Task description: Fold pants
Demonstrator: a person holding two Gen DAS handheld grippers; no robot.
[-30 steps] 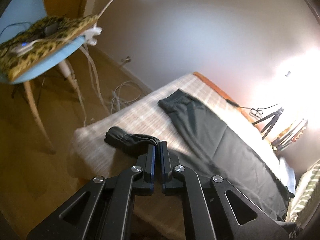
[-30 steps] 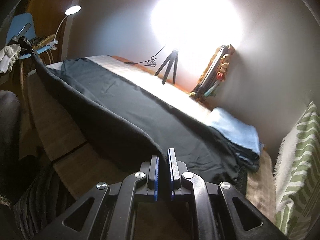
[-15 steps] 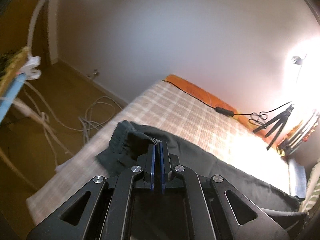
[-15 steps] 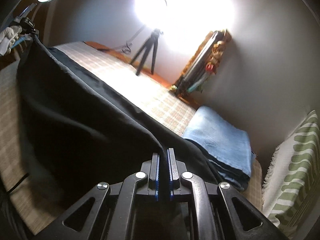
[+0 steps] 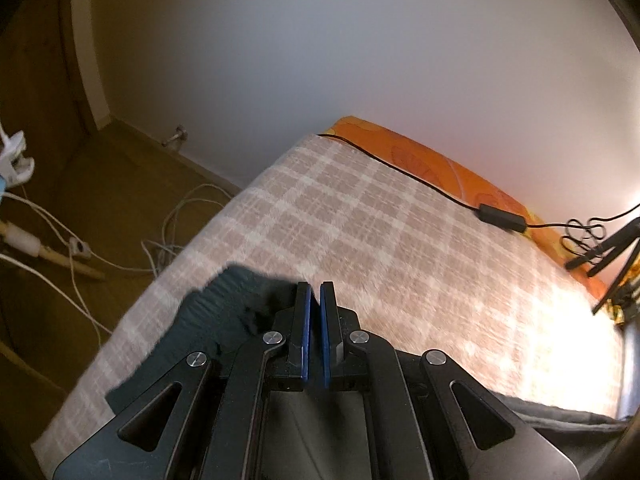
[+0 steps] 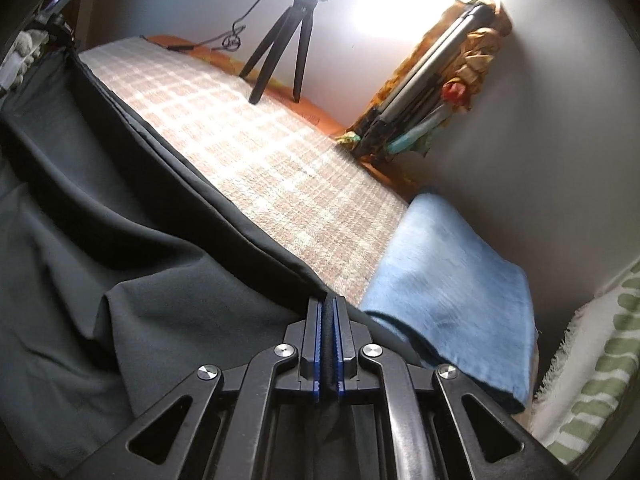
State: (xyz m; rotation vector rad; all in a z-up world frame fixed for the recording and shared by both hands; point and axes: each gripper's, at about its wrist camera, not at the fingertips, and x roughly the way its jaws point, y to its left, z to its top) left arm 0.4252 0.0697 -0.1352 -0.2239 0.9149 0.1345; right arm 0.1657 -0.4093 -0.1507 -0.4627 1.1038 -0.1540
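Note:
The dark pants [image 6: 120, 240] hang stretched between my two grippers above the checked bedspread [image 6: 256, 152]. My right gripper [image 6: 328, 308] is shut on the pants' edge, with dark cloth showing between its blue pads. My left gripper [image 5: 315, 292] has its jaws nearly together; the pants' far end [image 5: 224, 304] bunches just left of and under its fingers, and a dark edge [image 5: 560, 412] trails to the lower right. The left gripper also shows small at the far left in the right wrist view [image 6: 60, 32], holding the pants' other end.
A folded blue towel [image 6: 452, 280] lies on the bed beside my right gripper. A green-striped blanket [image 6: 600, 380] is at right. A tripod [image 6: 288, 36] and bundled items [image 6: 436, 80] stand by the wall. A black cable [image 5: 500, 216] lies on the bed's far edge; white cables [image 5: 168, 240] lie on the floor.
Both grippers have lifted the pants and carried them toward the wall side of the bed. The pants' leg that lay flat on the bed now hangs between the grippers.

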